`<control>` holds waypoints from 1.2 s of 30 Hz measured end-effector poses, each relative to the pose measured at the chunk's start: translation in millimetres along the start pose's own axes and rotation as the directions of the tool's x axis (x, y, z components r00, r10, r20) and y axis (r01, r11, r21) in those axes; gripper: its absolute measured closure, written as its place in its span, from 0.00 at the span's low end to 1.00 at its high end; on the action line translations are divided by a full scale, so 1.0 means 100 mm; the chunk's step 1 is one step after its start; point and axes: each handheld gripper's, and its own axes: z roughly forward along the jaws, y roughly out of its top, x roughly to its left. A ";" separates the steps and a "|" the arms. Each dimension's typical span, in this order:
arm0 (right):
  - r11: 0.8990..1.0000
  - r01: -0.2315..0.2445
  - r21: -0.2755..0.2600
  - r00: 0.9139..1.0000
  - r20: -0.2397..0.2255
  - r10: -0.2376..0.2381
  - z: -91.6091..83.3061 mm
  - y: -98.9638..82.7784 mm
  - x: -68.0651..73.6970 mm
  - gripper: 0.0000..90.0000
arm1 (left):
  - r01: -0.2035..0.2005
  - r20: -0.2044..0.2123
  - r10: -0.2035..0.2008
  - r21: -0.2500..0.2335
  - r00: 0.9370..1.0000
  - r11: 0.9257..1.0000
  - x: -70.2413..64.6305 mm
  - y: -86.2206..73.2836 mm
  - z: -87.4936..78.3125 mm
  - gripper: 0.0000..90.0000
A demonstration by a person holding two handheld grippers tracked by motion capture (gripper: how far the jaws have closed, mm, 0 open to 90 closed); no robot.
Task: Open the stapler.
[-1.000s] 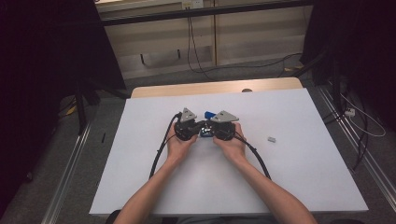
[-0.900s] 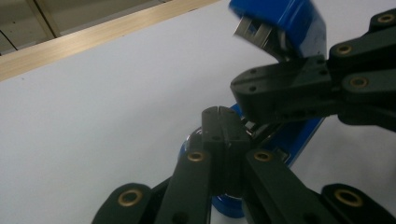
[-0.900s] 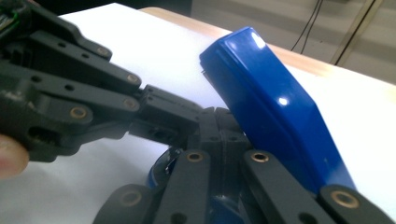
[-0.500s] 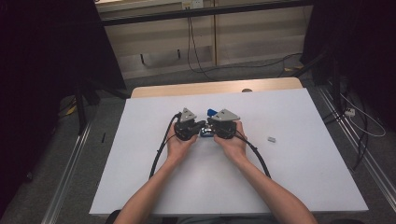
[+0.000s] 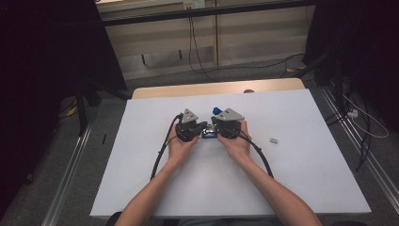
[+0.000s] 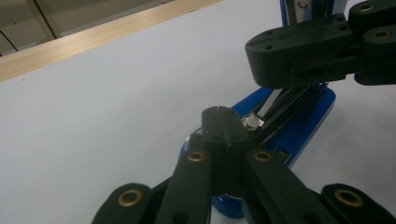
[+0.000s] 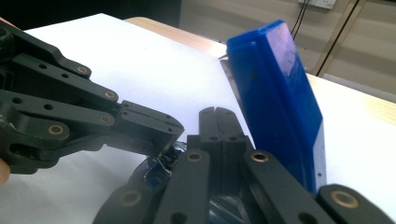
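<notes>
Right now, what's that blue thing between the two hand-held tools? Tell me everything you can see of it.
It looks like a blue stapler, glossy plastic with a metal channel inside. It is opened up: the base lies flat on the white table with its dark, silvery rail exposed, while the blue top arm stands tilted upward. It sits mid-table between the person's hands. The left tool and the right tool, both shut, press their tips onto it near the hinge end; exactly what they pinch is hard to tell.

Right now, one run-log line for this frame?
left tool: shut | right tool: shut | both at blue stapler, top swung open | staple block: apart, on table
</notes>
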 end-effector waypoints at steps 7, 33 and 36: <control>1.000 -0.017 -0.013 1.000 0.016 0.017 -0.04 0.02 -0.05 1.00 | -0.003 0.008 0.003 -0.006 1.000 1.000 0.01 0.00 0.00 1.00; 0.998 -0.058 -0.022 0.998 0.036 0.059 -0.14 0.03 -0.21 1.00 | -0.009 0.018 0.009 -0.018 1.000 1.000 0.03 -0.02 0.01 1.00; 0.997 -0.072 -0.024 0.997 0.027 0.072 -0.17 0.02 -0.24 1.00 | -0.018 0.010 0.018 -0.012 1.000 1.000 0.01 -0.01 0.01 1.00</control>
